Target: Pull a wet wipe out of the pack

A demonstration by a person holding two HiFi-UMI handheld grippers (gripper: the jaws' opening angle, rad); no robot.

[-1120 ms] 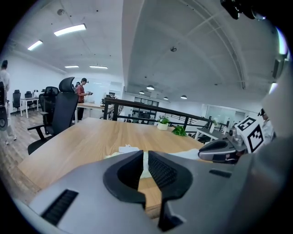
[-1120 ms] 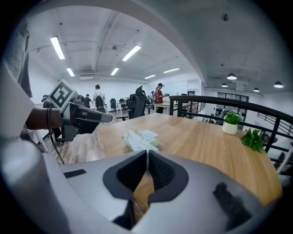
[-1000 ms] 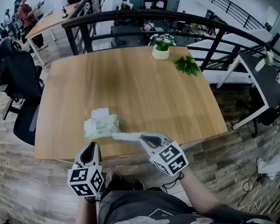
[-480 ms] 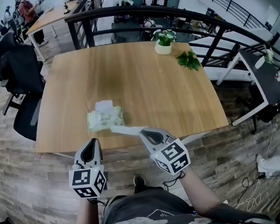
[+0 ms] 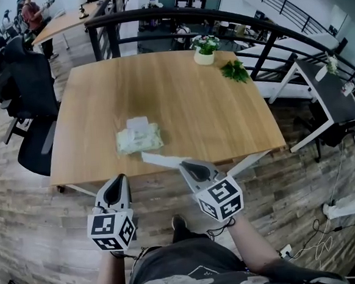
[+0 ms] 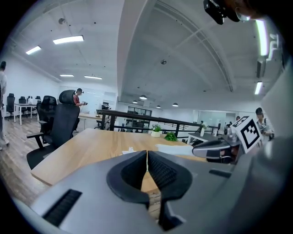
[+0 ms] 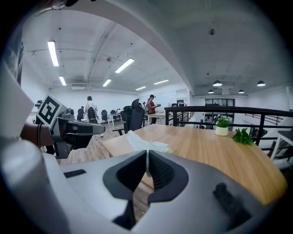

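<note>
Wet wipe point(image 5: 160, 160), long axis toward pack point(image 5: 139, 139)

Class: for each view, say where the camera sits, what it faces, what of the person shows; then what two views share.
Head view: on the head, facing steeply down at the wooden table and wipe pack; shows torso, forearms, left gripper, right gripper holding a wet wipe.
Left gripper view: on that gripper, along its shut jaws across the table; shows the other gripper.
Right gripper view: likewise.
Shared: both show the potted plant.
</note>
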